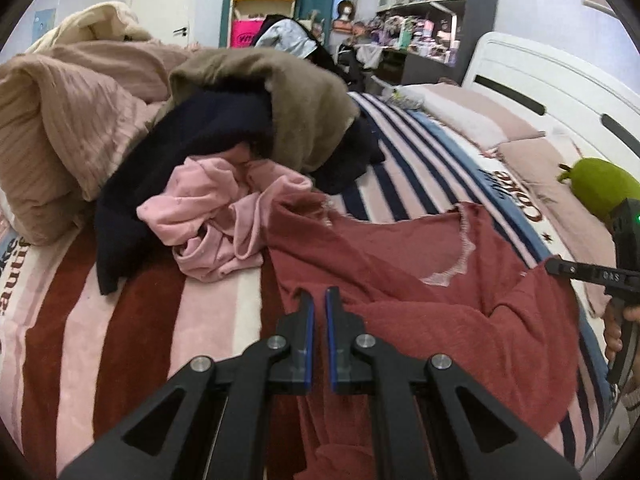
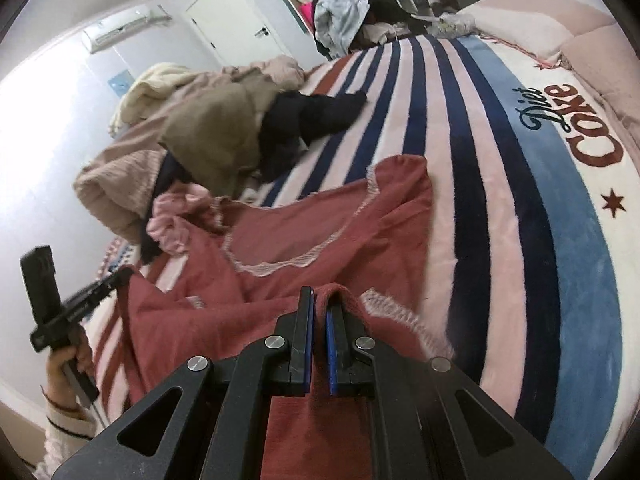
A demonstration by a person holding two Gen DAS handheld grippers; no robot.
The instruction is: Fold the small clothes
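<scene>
A red knit garment (image 1: 420, 312) with pale stitched hems lies spread on the striped bed blanket (image 1: 404, 152). It also shows in the right wrist view (image 2: 280, 248). My left gripper (image 1: 319, 294) is shut on a fold of the garment at its left edge. My right gripper (image 2: 320, 294) is shut on a fold of the same garment, with cloth draped over the right finger. The right gripper shows at the right edge of the left wrist view (image 1: 560, 266); the left gripper shows at the left of the right wrist view (image 2: 124, 274).
A pile of clothes sits behind the garment: a pink piece (image 1: 216, 216), a navy piece (image 1: 188, 152), an olive piece (image 1: 292, 96) and a beige ribbed one (image 1: 68, 128). Pillows (image 1: 472, 112), a white headboard (image 1: 540, 76) and a green plush toy (image 1: 600, 192) are at right.
</scene>
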